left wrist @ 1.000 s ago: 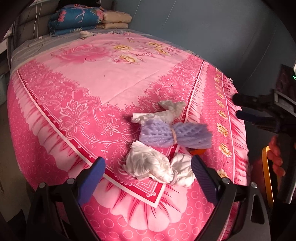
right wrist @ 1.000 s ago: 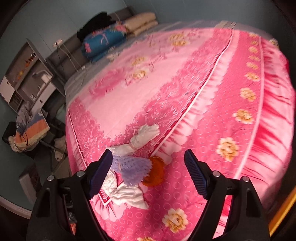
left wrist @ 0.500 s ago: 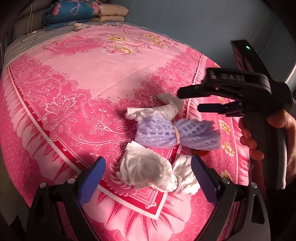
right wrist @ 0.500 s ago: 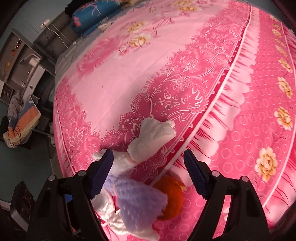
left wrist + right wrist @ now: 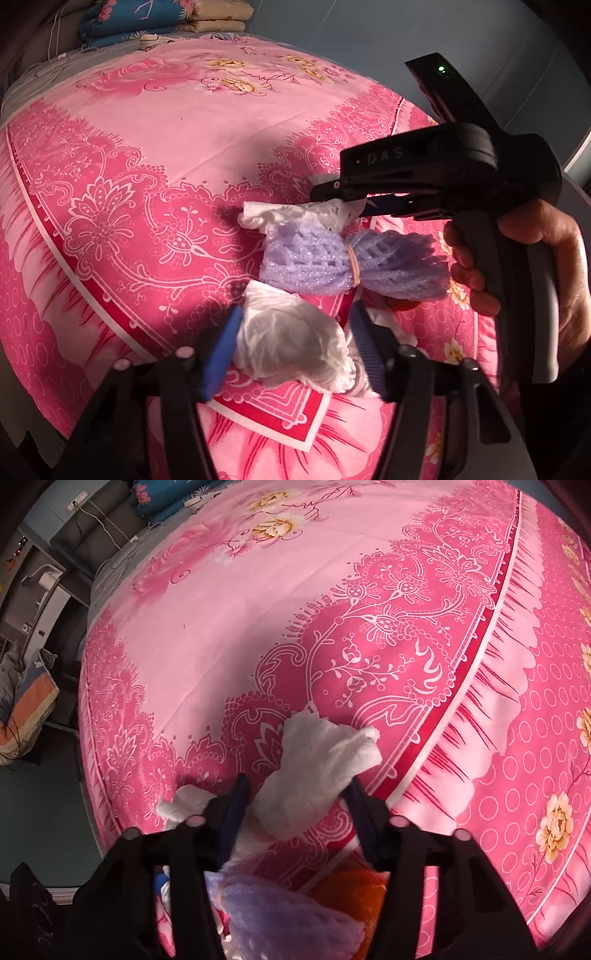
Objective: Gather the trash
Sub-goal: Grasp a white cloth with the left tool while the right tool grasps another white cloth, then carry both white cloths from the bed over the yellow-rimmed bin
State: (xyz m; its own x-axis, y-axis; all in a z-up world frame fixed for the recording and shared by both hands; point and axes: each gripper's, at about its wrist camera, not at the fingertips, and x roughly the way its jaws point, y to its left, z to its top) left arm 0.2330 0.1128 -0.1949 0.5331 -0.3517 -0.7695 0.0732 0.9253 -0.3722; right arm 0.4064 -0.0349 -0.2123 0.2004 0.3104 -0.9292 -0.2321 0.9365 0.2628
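Nearest the left gripper (image 5: 295, 343), a crumpled white tissue (image 5: 291, 343) sits on the pink bedspread (image 5: 147, 147), filling the gap between the two blue pads; they appear clamped on it, grasping the wad. To lift it well, I judge the squeeze should stay on the fat middle of the wad, then go straight up so the knotted tail at the right does not drag.

Just beyond lies a purple foam net (image 5: 351, 262), bound at its waist by a band. Its long axis runs left to right across the left view, the flared end pointing right, with something orange (image 5: 347, 897) tucked under it.

Farthest, the right gripper (image 5: 295, 797) pinches a second white tissue (image 5: 317, 764) between its pads. That wad's long axis runs up and right in the right view, its twisted tip pointing away from the gripper.
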